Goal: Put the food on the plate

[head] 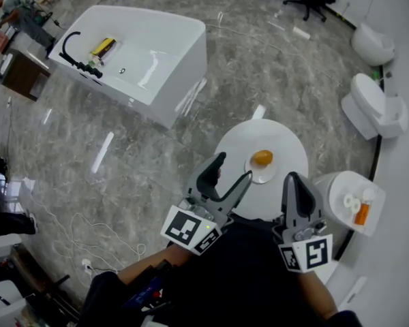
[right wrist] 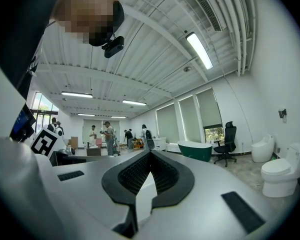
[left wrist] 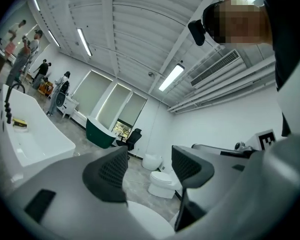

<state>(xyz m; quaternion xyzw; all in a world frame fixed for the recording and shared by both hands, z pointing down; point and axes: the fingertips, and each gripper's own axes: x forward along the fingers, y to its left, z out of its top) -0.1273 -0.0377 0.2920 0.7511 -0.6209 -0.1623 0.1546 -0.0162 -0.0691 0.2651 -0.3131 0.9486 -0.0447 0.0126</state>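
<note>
Left gripper [head: 233, 171] level, jaws apart, empty, right gripper [head: 293, 181] level, jaws together

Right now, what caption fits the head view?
Orange food sits on the plate on a round table; left gripper and right gripper hover empty.

Orange food [head: 262, 158] is sitting on 1 small white plate [head: 262, 176] on the round white table [head: 290, 140]. Left gripper [head: 234, 167] is hovering near the plate, jaws apart, empty. Right gripper [head: 292, 180] is keeping its 2 jaws together. A white bathtub [head: 157, 53] is sitting well apart.
</note>
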